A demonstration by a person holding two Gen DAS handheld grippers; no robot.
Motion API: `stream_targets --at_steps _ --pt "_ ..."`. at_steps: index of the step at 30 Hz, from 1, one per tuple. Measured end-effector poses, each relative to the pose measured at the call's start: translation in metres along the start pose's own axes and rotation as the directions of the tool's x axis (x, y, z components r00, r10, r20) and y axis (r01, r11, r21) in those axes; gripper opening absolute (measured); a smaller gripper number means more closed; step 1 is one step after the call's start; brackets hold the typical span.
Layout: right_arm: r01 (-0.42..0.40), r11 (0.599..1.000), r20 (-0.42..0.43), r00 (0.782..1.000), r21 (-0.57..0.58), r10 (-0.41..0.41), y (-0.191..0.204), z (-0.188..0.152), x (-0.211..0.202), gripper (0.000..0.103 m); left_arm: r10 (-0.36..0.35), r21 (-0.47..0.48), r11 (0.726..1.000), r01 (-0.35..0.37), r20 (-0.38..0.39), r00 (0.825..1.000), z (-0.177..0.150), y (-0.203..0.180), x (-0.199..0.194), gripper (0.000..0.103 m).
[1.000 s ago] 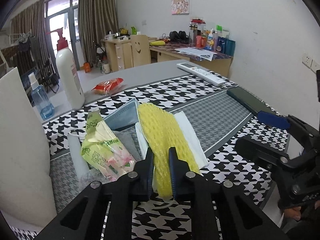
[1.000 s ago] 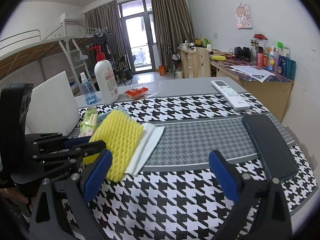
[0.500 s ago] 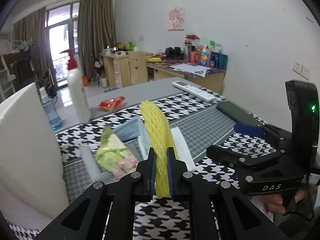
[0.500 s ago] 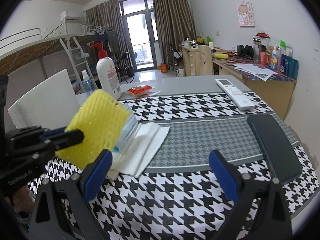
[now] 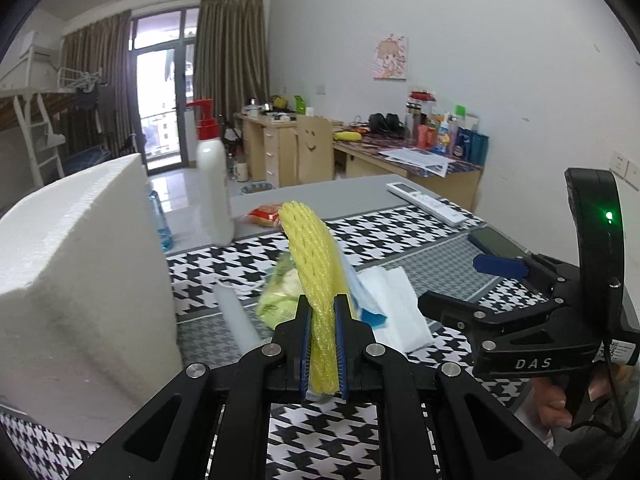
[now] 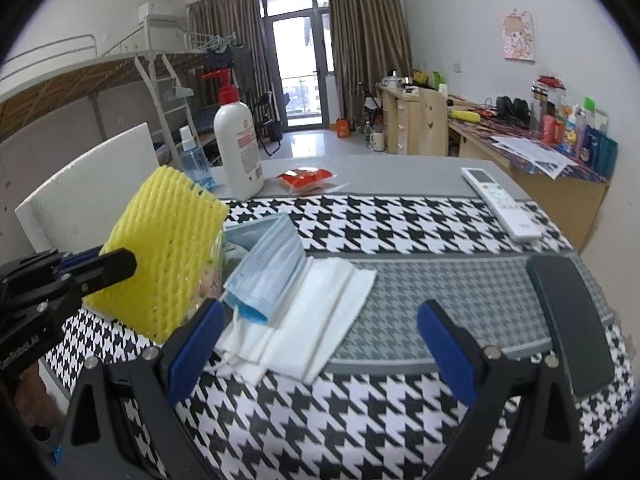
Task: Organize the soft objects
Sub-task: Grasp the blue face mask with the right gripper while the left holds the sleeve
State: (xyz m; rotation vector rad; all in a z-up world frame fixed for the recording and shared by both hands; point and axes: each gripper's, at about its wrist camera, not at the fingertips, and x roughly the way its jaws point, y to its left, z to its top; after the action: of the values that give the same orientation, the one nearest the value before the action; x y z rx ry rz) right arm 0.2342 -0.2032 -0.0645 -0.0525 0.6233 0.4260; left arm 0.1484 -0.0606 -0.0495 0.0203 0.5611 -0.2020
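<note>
My left gripper (image 5: pixel 322 312) is shut on a yellow foam net sleeve (image 5: pixel 316 272) and holds it upright above the houndstooth cloth; the sleeve also shows in the right wrist view (image 6: pixel 166 256). Below it lie a blue face mask (image 6: pixel 266 268), a folded white tissue (image 6: pixel 304 320) and a green snack packet (image 5: pixel 280 292). My right gripper (image 6: pixel 316 344) is open and empty, just in front of the tissue; it also shows in the left wrist view (image 5: pixel 476 284).
A white foam block (image 5: pixel 76 280) stands at the left. A pump bottle (image 6: pixel 238 140), a blue spray bottle (image 6: pixel 194 160) and a red packet (image 6: pixel 306 178) are at the back. A remote (image 6: pixel 500 202) and a dark phone (image 6: pixel 568 320) lie at the right.
My left gripper closed on the yellow sleeve and lifted it off the pile to an upright pose, uncovering the blue mask. My right gripper stayed open.
</note>
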Motion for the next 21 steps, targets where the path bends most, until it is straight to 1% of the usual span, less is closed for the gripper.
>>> stream_targets --at_steps 8,9,10,13,14,15,18,19,21 --pt "-0.018 1.0 -0.053 0.998 -0.01 0.018 0.012 0.025 0.018 0.099 0.035 -0.024 0.999 -0.034 0.007 0.999 0.001 0.01 -0.001 0.011" --pt "-0.022 1.0 -0.062 0.998 -0.013 0.022 0.014 0.027 0.021 0.097 0.037 -0.027 0.999 -0.037 0.005 0.999 0.001 0.011 -0.001 0.011" --pt "-0.024 1.0 -0.073 0.997 -0.017 0.023 0.015 0.03 0.024 0.093 0.039 -0.028 0.999 -0.039 0.004 0.999 0.0 0.011 -0.001 0.011" --pt "-0.025 0.999 -0.11 0.994 -0.033 0.021 0.019 0.032 0.036 0.085 0.035 -0.026 0.999 -0.035 -0.001 0.999 0.0 0.013 0.001 0.011" --pt "-0.028 0.999 -0.119 0.993 -0.032 0.024 0.019 0.032 0.039 0.084 0.033 -0.027 0.999 -0.033 0.0 0.999 0.0 0.013 0.0 0.011" --pt "-0.033 0.999 -0.136 0.99 -0.021 0.03 0.019 0.032 0.045 0.08 0.032 -0.029 0.999 -0.032 0.0 0.999 0.0 0.014 0.001 0.011" --pt "-0.05 0.999 -0.173 0.984 0.008 0.051 0.018 0.033 0.055 0.077 0.029 -0.031 0.999 -0.029 -0.001 1.0 0.001 0.015 0.002 0.011" --pt "-0.054 0.998 -0.19 0.98 0.019 0.057 0.017 0.033 0.059 0.072 0.028 -0.032 0.999 -0.028 -0.001 1.0 0.0 0.016 0.001 0.011" --pt "-0.058 0.998 -0.209 0.976 0.029 0.063 0.017 0.035 0.066 0.068 0.027 -0.035 0.999 -0.027 -0.001 1.0 0.001 0.017 0.001 0.011"
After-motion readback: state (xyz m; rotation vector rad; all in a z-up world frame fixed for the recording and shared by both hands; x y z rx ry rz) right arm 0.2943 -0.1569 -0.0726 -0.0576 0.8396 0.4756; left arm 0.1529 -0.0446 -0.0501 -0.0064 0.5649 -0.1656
